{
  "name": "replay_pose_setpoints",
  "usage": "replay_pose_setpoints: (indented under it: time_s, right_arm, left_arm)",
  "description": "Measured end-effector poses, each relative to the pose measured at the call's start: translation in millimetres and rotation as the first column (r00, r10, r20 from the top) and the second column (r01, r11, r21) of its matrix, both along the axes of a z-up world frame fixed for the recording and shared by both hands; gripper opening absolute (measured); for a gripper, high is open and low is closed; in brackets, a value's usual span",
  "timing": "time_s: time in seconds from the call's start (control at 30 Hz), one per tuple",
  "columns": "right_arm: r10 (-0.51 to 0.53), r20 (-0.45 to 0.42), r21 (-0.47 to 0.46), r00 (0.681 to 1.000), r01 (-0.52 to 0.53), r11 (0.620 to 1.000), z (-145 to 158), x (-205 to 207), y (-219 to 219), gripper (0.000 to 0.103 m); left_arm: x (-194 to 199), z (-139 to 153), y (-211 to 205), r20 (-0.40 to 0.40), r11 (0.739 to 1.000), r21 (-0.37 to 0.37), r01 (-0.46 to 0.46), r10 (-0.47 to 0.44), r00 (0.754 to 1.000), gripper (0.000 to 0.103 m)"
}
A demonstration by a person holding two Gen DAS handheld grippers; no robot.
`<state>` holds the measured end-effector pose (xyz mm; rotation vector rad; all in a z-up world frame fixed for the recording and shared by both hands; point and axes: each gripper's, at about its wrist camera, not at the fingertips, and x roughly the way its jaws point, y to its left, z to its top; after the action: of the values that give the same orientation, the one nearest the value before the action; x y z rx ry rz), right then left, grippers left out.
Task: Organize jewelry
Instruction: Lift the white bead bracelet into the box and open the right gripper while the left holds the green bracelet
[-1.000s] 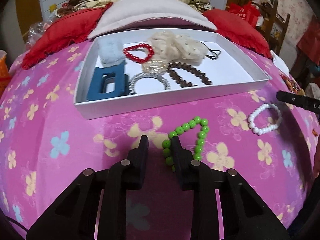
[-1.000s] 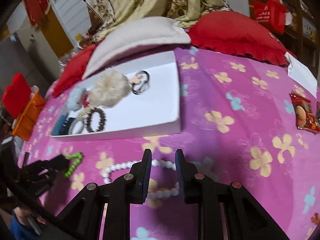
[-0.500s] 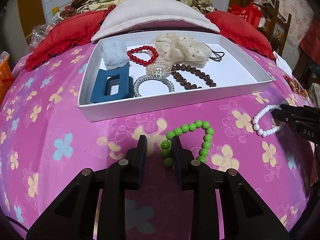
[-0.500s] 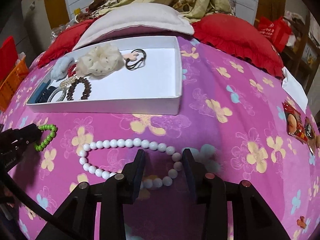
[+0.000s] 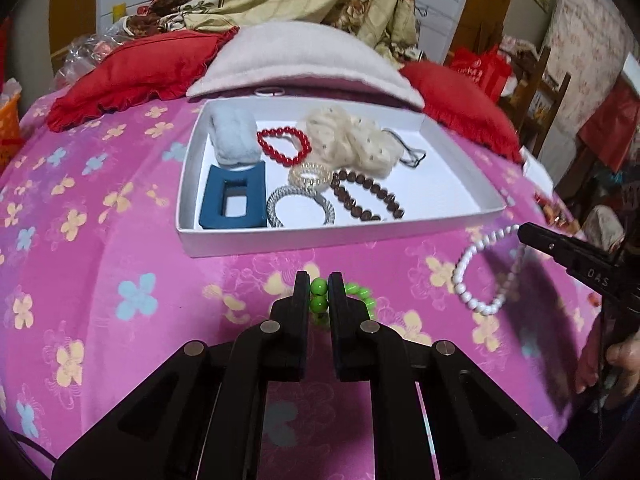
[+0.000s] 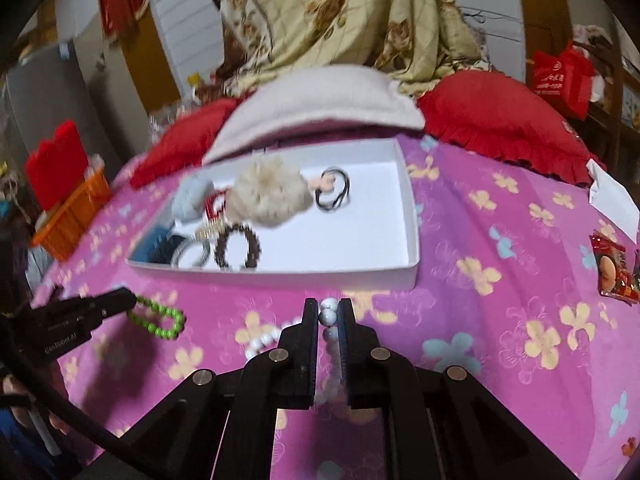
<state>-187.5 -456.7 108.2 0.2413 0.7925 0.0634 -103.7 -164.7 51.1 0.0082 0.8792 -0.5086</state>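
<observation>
My left gripper (image 5: 319, 285) has its jaws closing on the green bead bracelet (image 5: 360, 294), and two beads are pinched between the pads. The rest of the loop hangs just above the pink flowered bedspread. In the right wrist view my right gripper (image 6: 329, 306) has its jaws closing on the white bead bracelet (image 6: 264, 344), with a bead pressed between the pads. The left wrist view shows that white bracelet (image 5: 464, 280) dangling from the right gripper (image 5: 524, 232). The white tray (image 5: 320, 240) lies just beyond both grippers.
In the tray lie a blue claw clip (image 5: 234, 202), a red bead bracelet (image 5: 284, 146), a cream scrunchie (image 5: 348, 142), a brown bead bracelet (image 5: 368, 198) and black hair ties (image 5: 412, 156). Red pillows (image 6: 500, 120) sit behind it. A snack packet (image 6: 612, 268) lies at the right.
Both grippers have shut on their bracelets and risen. The green and white bracelets have come up off the bedspread and now hang from the pads.
</observation>
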Motion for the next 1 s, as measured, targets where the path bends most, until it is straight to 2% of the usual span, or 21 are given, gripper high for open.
replay_pose_setpoints:
  time_s: [0.17, 0.37, 0.77, 1.0]
  right_arm:
    - [-0.005, 0.05, 0.048, 0.999, 0.003, 0.999, 15.3, -5.7, -2.5, 0.009]
    - [-0.002, 0.115, 0.061, 0.993, -0.005, 0.998, 36.3, -16.2, 4.1, 0.009]
    - [-0.03, 0.155, 0.064, 0.987, 0.02, 0.998, 49.8, -34.7, 9.6, 0.009]
    - [-0.035, 0.136, 0.061, 0.99, 0.027, 0.998, 58.7, -45.5, 19.9, 0.009]
  left_arm:
    - [-5.7, 15.6, 12.4, 0.025, 0.999, -0.047, -0.004, 0.005, 1.0, 0.008]
    - [-17.6, 32.8, 16.7, 0.07, 0.998, -0.062, 0.002, 0.002, 0.998, 0.008]
    - [-29.4, 38.1, 10.4, 0.13, 0.999, 0.009, -0.039, 0.038, 0.991, 0.008]
    - [-32.6, 36.7, 4.3, 0.144, 0.999, 0.029, -0.027, 0.023, 0.989, 0.008]
